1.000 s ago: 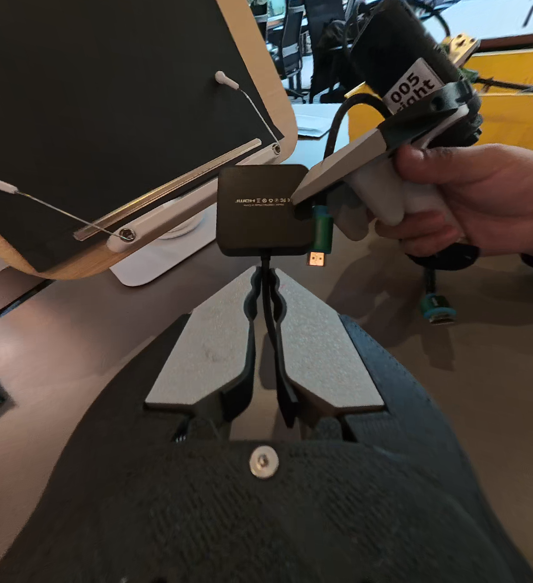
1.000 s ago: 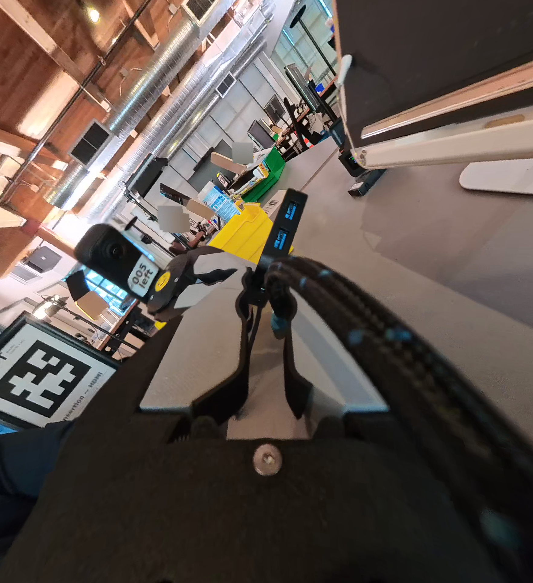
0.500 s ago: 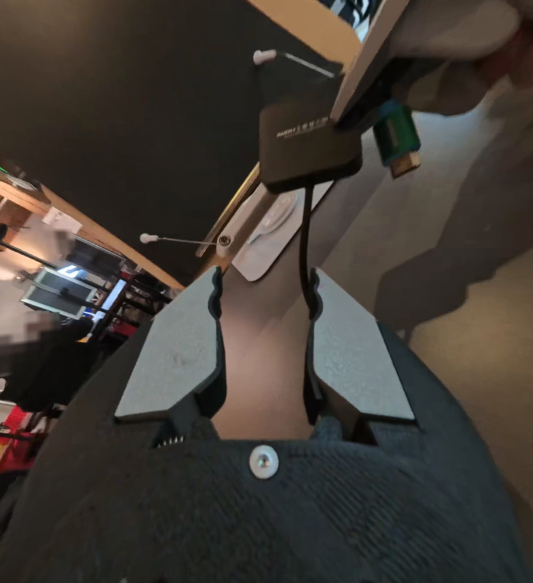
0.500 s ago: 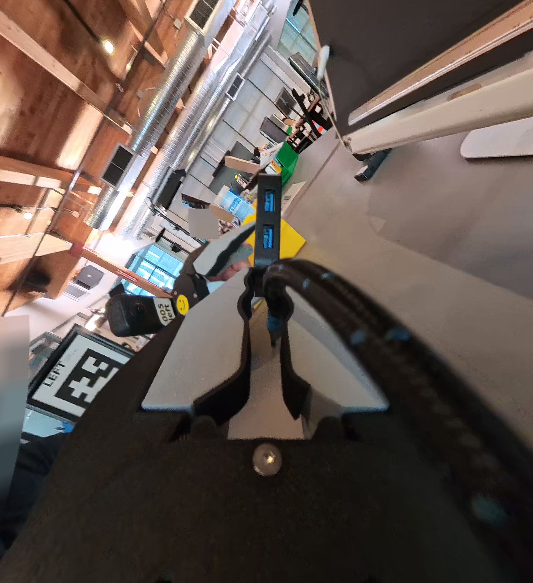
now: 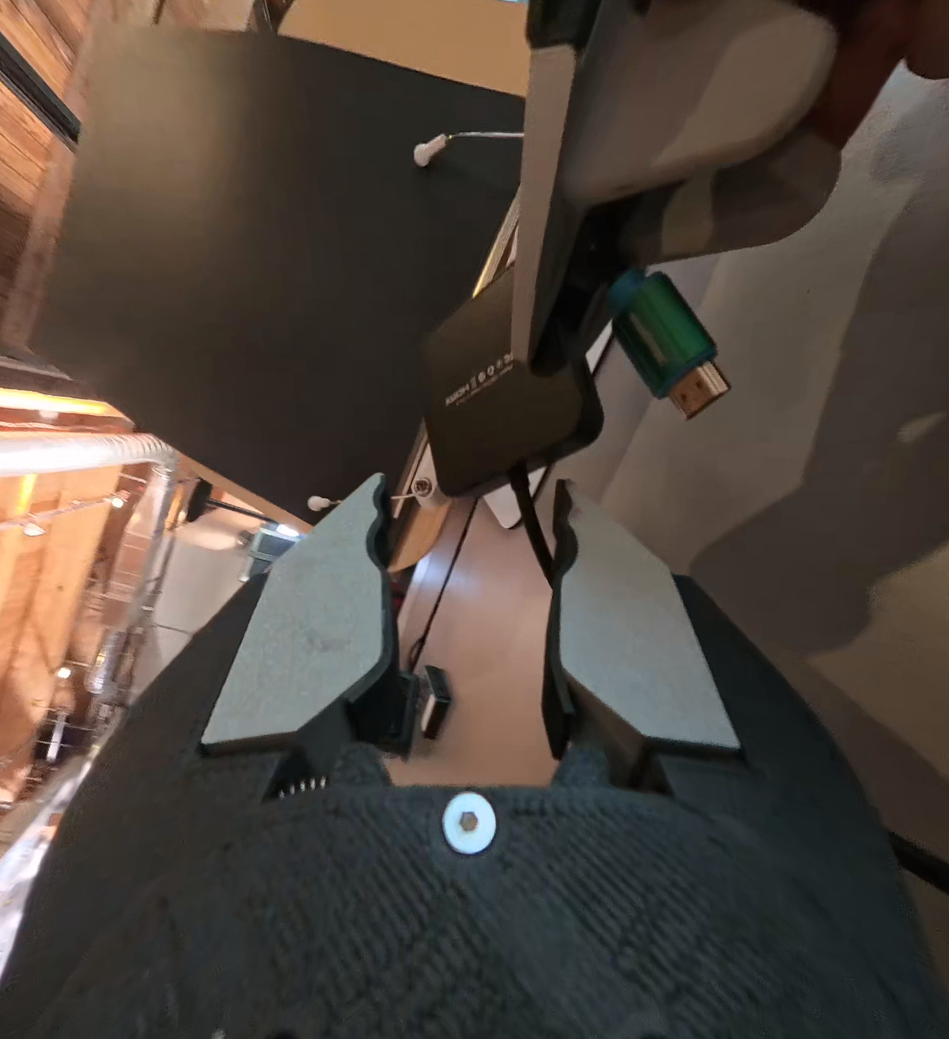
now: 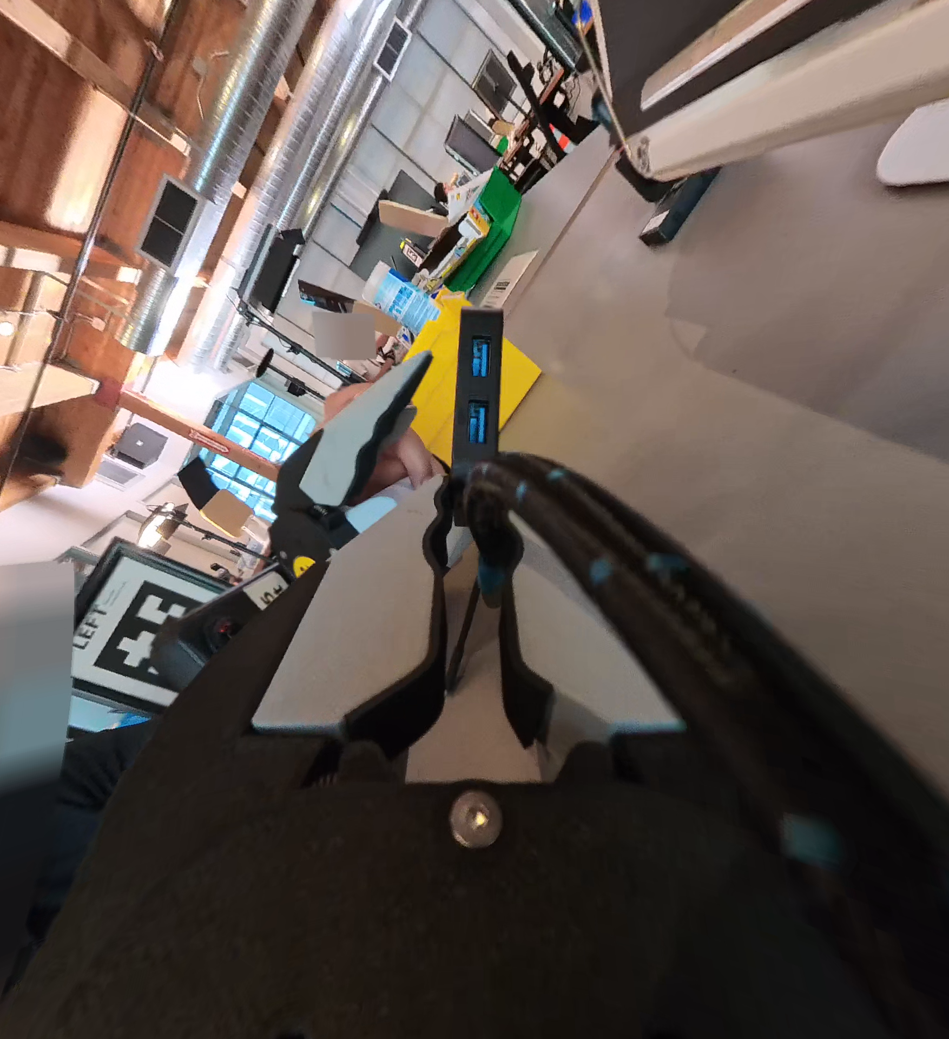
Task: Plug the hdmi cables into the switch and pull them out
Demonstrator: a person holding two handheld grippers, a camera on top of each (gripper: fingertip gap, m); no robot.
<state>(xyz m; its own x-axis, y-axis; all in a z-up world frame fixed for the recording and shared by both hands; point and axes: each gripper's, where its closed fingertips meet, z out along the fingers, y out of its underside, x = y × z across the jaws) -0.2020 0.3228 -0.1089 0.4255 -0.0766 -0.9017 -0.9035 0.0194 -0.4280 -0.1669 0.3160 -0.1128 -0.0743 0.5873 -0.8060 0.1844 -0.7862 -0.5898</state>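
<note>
1. Left claw (image 5: pixel 469 540) is spread wide and grips nothing; the thin black lead (image 5: pixel 534 534) from the switch (image 5: pixel 509 410) brushes its right finger.
2. Right claw (image 6: pixel 475 506) is pressed together, seemingly on the switch's corner, holding it off the desk (image 6: pixel 798 450); what exactly it pinches is unclear.
3. Green-shelled HDMI plug (image 5: pixel 663 337) hangs unplugged just beside the switch, its braided cable (image 6: pixel 658 590) looping over the right claw.
4. Best next, in my judgement: steady the switch, then pinch the plug's shell squarely and align it before pushing.
</note>
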